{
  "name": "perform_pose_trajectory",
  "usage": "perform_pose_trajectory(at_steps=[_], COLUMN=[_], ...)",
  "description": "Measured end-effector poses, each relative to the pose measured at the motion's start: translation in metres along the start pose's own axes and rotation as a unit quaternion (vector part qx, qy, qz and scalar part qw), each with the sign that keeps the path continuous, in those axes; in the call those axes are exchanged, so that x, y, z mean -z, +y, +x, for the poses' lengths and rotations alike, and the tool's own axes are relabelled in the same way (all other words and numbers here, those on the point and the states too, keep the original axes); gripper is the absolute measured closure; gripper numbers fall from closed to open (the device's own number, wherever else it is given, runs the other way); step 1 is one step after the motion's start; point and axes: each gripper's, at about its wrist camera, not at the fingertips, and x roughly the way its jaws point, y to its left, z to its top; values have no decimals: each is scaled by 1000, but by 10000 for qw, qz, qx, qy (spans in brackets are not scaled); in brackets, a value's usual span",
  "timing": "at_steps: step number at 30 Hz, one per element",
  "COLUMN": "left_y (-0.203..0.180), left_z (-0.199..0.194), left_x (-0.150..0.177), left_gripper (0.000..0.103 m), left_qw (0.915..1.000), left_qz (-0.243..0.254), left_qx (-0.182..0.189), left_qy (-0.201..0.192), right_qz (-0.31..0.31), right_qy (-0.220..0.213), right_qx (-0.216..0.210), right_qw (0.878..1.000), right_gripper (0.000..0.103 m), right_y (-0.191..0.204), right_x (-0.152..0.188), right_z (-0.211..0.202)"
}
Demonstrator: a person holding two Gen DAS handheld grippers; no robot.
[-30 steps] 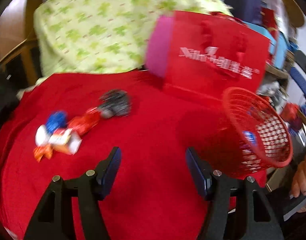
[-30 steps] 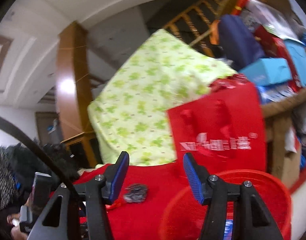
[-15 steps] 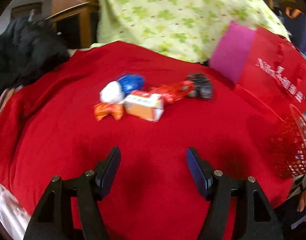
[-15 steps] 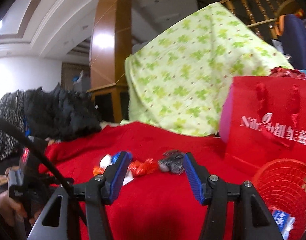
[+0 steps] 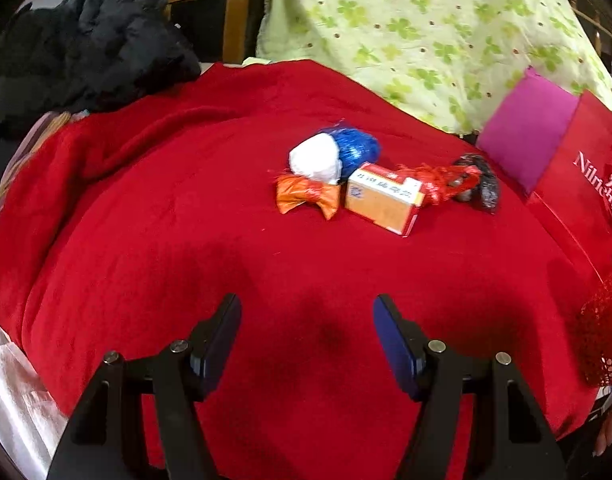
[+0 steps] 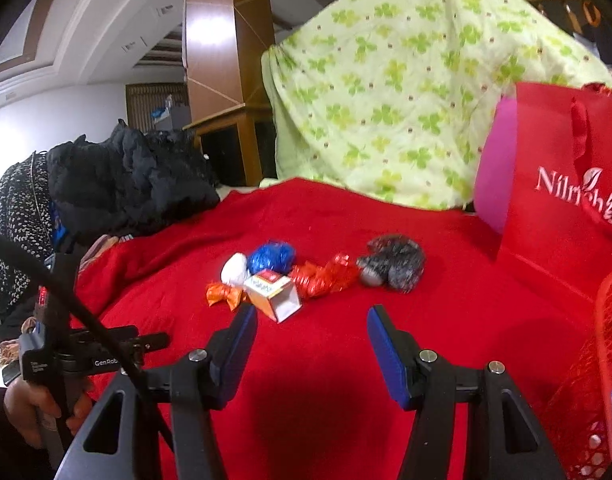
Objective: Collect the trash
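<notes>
A red fleece-covered surface [image 5: 146, 240] carries a small orange-and-white cardboard box [image 5: 382, 199] among crumpled foil wrappers [image 5: 308, 196]; left hand-held gripper [image 5: 307, 322] and right hand-held gripper [image 6: 312, 330] both gape wide, empty.

Red blanket [image 5: 146, 240]; orange wrapper [image 5: 306, 196]; clover-print green cloth [image 5: 426, 32]

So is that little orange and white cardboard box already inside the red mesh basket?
No, the small orange and white cardboard box lies on the red cloth among wrappers, well apart from the red mesh basket.
</notes>
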Motion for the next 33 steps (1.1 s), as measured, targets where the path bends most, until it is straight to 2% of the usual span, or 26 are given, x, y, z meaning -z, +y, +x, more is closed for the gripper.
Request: perform_pose_trajectory(at_steps=[8,17,22,27,33], left_y=[13,22,25,27,28], left_z=[14,26,31,36,42], left_x=[-1,-3,-4,-3,-1], left_gripper=[34,33,33,33,33], left_qw=[9997,9987,9982,9978,9979], left_qz=[-248,-468,-551,-572,-521], left_qx=[65,169,206,226,229], left_qy=[31,96,147,229,320], right_qz=[144,693,1049,876,307], right_qy=[445,814,1140,1181,1218], right_qx=[-140,-310,-521,-895,-1301], right_qw=[9988,9938,9865,9851,9835], right_gripper=[42,42,42,42,41], right_y=[4,-6,-13,-3,19], right_x=[5,2,-2,-15,-29], right_z=[27,60,94,127,171])
